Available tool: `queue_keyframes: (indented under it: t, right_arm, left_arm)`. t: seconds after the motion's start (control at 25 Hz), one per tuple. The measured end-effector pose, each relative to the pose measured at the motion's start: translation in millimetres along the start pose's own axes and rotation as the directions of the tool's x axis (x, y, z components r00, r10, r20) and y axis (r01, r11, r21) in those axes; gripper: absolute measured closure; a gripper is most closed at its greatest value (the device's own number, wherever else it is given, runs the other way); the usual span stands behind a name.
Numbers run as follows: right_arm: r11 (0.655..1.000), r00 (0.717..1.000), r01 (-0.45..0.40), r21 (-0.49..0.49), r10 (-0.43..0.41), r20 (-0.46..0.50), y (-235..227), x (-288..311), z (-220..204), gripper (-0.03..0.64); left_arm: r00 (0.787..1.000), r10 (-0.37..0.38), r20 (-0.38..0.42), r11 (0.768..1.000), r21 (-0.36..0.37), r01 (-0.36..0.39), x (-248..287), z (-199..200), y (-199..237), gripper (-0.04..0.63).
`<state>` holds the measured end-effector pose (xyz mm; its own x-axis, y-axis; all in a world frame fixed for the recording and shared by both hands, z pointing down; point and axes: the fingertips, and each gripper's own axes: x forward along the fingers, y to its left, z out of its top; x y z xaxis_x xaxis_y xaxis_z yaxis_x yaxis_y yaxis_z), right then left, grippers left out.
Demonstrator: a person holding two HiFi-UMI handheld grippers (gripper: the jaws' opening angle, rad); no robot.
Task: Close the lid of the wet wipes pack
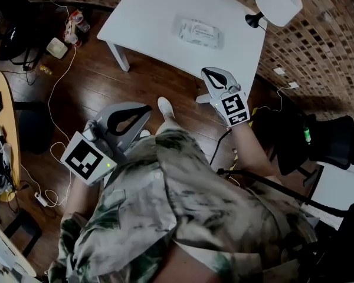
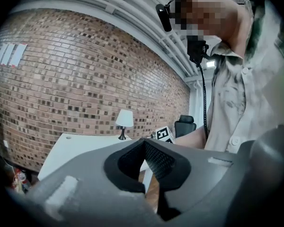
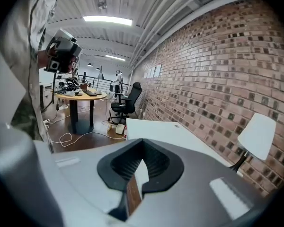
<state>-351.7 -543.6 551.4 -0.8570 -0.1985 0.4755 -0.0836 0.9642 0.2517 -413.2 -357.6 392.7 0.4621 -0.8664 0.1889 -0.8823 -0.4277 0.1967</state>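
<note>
The wet wipes pack [image 1: 197, 32] lies flat near the middle of the white table [image 1: 147, 16], far from both grippers. From this height I cannot tell how its lid stands. My left gripper [image 1: 146, 109] is held low by my body, over the wooden floor, jaws shut and empty. My right gripper [image 1: 206, 71] hangs just off the table's near edge, also shut and empty. In the left gripper view the left gripper [image 2: 144, 141] points toward the table [image 2: 75, 148]. In the right gripper view the right gripper [image 3: 142, 141] looks along the table [image 3: 165, 129]. Neither gripper view shows the pack.
A white lamp [image 1: 277, 5] stands at the table's right corner. A black office chair [image 1: 336, 140] is at the right. White cables [image 1: 53, 99] trail over the floor, and a cluttered round desk [image 1: 0, 117] is at the left. A brick wall [image 1: 318, 46] runs behind the table.
</note>
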Motion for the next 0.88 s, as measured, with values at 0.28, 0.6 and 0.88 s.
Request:
queue_keyframes:
  t: [0.28,0.6,0.88]
  right_arm:
    - [1.0,0.999,-0.007,0.009,0.008,-0.049,-69.2,74.0,-40.2,0.611]
    - [0.998,0.993,-0.057,-0.011,0.055,-0.107,-115.8,134.7,-67.1,0.611]
    - [0.996,0.989,-0.09,-0.017,0.087,-0.122,-141.5,160.3,-77.3,0.611]
  left_arm:
    - [0.995,0.1,0.017,0.995,-0.017,-0.099,27.6,21.4,47.4,0.595]
    - [0.99,0.142,0.014,0.989,-0.034,-0.142,71.1,37.1,84.8,0.595]
    - [0.981,0.191,-0.018,0.979,-0.061,-0.192,94.2,30.9,107.4,0.595]
